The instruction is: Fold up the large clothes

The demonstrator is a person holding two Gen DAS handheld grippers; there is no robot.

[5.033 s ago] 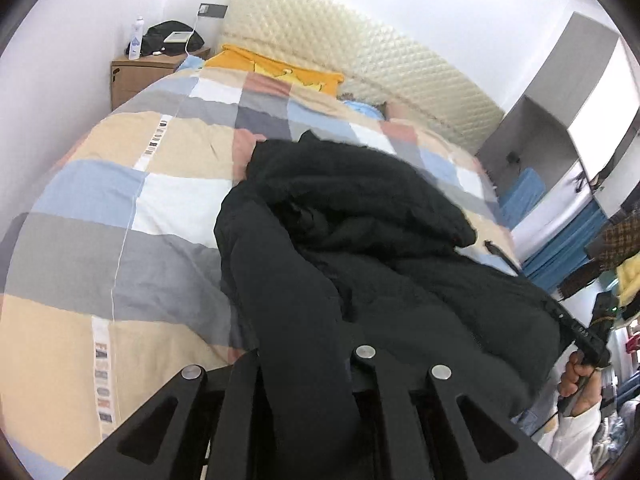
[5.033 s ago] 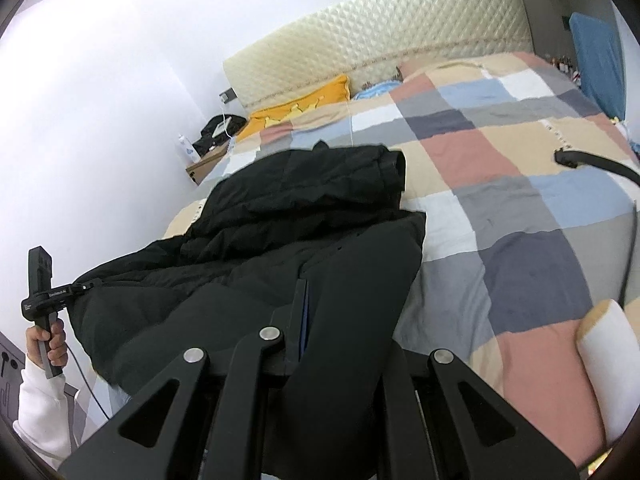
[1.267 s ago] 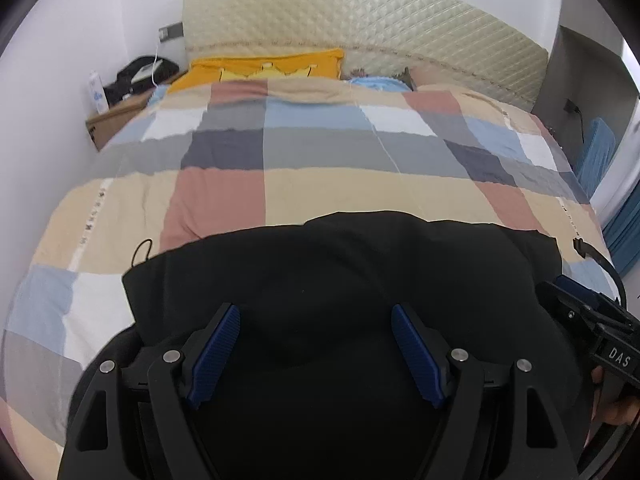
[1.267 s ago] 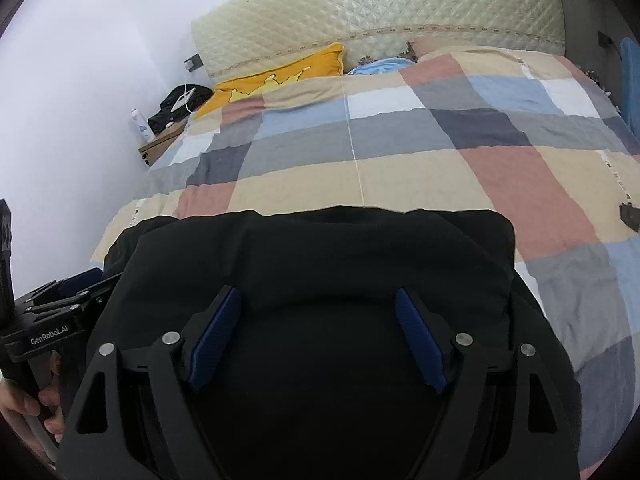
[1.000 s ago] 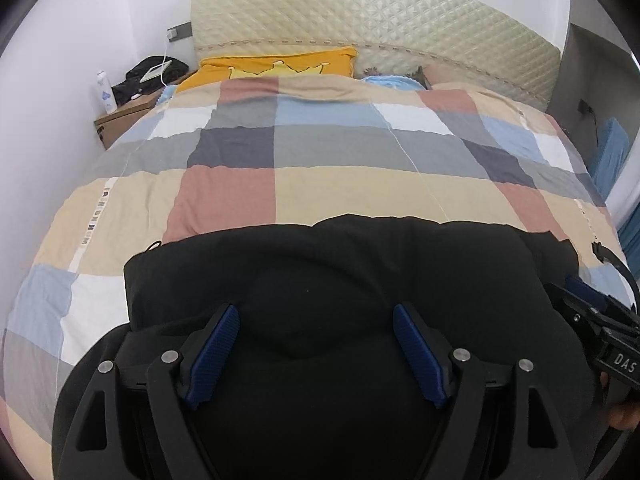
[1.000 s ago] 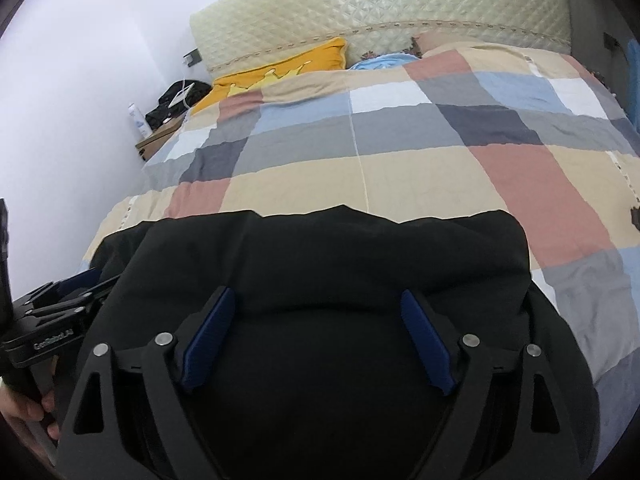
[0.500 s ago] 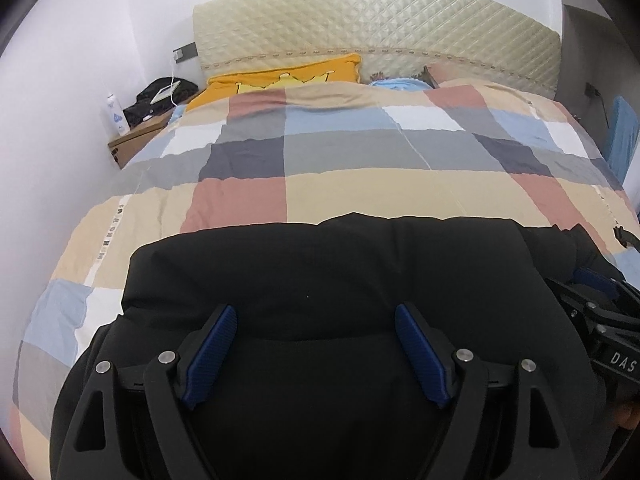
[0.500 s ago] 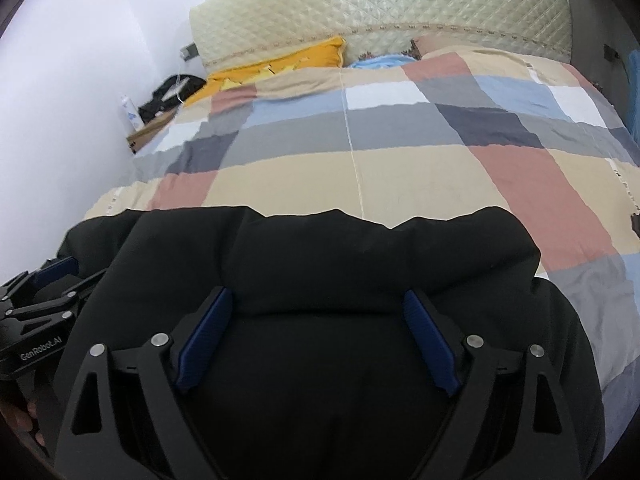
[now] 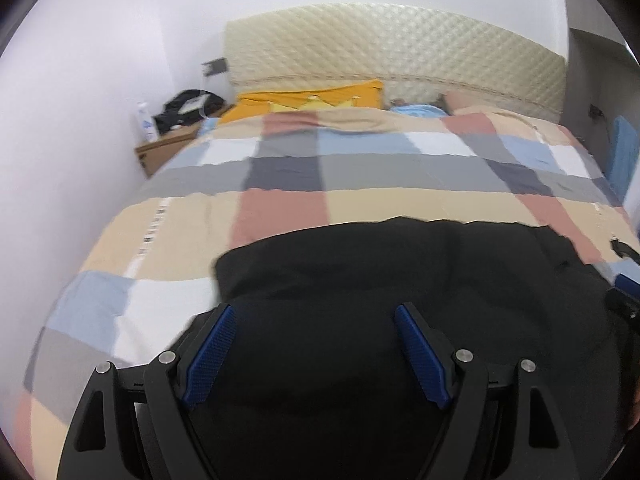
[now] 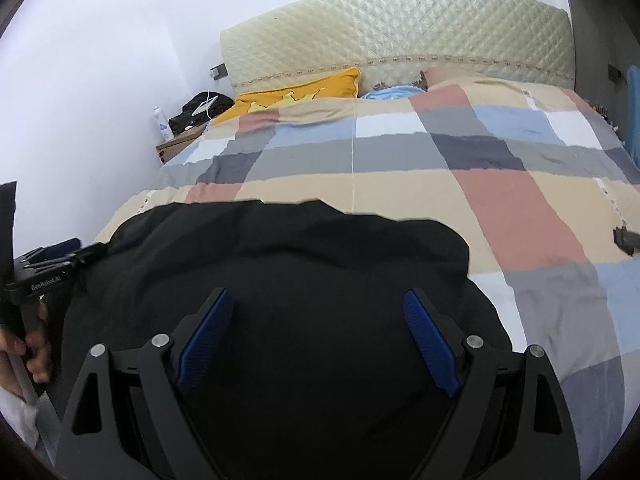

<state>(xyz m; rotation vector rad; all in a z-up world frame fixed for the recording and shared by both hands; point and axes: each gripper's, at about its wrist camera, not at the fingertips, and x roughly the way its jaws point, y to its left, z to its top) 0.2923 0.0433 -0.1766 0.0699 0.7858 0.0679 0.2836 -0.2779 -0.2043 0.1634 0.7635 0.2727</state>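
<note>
A large black padded jacket point(image 9: 380, 264) lies folded into a thick bundle on the near end of the checked bed; it also shows in the right wrist view point(image 10: 288, 248). My left gripper point(image 9: 316, 312) is open, its blue pads point(image 9: 212, 348) spread wide just above the jacket, holding nothing. My right gripper point(image 10: 316, 296) is open too, blue pads point(image 10: 430, 340) wide over the jacket's right half. The left gripper's body point(image 10: 40, 276) and the hand on it show at the left edge of the right wrist view.
The checked duvet point(image 10: 400, 152) covers the bed up to a quilted cream headboard point(image 10: 400, 28). A yellow pillow point(image 10: 296, 92) lies at the head. A wooden nightstand point(image 9: 168, 148) with a bottle and black bag stands against the left wall. A black strap end point(image 10: 624, 238) lies at the right.
Five seconds ago both grippers were shut on the spread-out jacket. The jacket now lies folded and both grippers are open. In the last second both have drawn back and up slightly.
</note>
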